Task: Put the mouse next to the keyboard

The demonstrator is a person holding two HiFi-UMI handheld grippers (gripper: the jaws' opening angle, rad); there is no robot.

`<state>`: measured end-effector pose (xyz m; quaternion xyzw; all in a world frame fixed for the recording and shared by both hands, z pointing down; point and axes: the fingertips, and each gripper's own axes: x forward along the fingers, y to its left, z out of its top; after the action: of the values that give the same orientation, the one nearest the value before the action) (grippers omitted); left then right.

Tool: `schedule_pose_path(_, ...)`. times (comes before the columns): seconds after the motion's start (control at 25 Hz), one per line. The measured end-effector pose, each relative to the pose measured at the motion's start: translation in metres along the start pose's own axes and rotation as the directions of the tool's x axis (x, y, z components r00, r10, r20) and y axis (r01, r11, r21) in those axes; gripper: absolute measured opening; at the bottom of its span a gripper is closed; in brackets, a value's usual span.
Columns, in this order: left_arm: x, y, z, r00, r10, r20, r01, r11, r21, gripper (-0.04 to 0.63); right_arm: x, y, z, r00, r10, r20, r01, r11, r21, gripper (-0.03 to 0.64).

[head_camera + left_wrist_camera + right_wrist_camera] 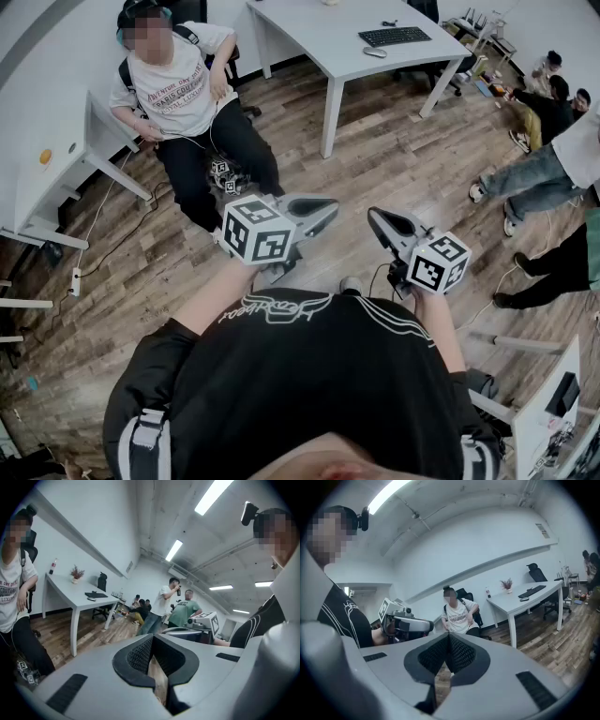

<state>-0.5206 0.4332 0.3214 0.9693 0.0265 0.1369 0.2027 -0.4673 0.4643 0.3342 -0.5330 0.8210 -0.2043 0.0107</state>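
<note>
Room: wood-floor office, white desk (319, 37) far across.
Task items: mouse (375, 52) on the desk, near keyboard (395, 36), untouched.
Tools: left gripper (330, 206) and right gripper (373, 217) both closed, empty, in the air, well apart from the desk.
Risk: closed jaws could knock the mouse off the desk edge.
Around: seated person (187, 94) at left, people on floor (553, 94) past the desk.

The mouse (375, 52) lies near the keyboard (395, 36) on the white table (309, 33). A person (178, 89) sits nearby.
</note>
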Motion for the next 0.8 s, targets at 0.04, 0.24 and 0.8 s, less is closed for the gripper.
schedule_pose_path(0.04, 0.0, 0.002, 0.0, 1.0, 0.001, 0.001, -0.001, 1.0, -0.003, 0.006, 0.001, -0.001, -0.001, 1.0, 0.001, -0.003, -0.001, 1.0, -0.002, 0.008)
schedule_pose_path(0.24, 0.006, 0.01, -0.001, 1.0, 0.007, -0.005, -0.007, 1.0, -0.015, 0.006, 0.005, -0.009, -0.003, 1.0, -0.005, -0.008, 0.005, 1.0, -0.004, 0.008)
schedule_pose_path(0.8, 0.102, 0.036, 0.001, 0.997, 0.002, -0.079, -0.01, 0.995, -0.098, 0.006, -0.016, -0.101, 0.005, 0.999, -0.008, 0.054, 0.002, 0.995, 0.098, 0.009)
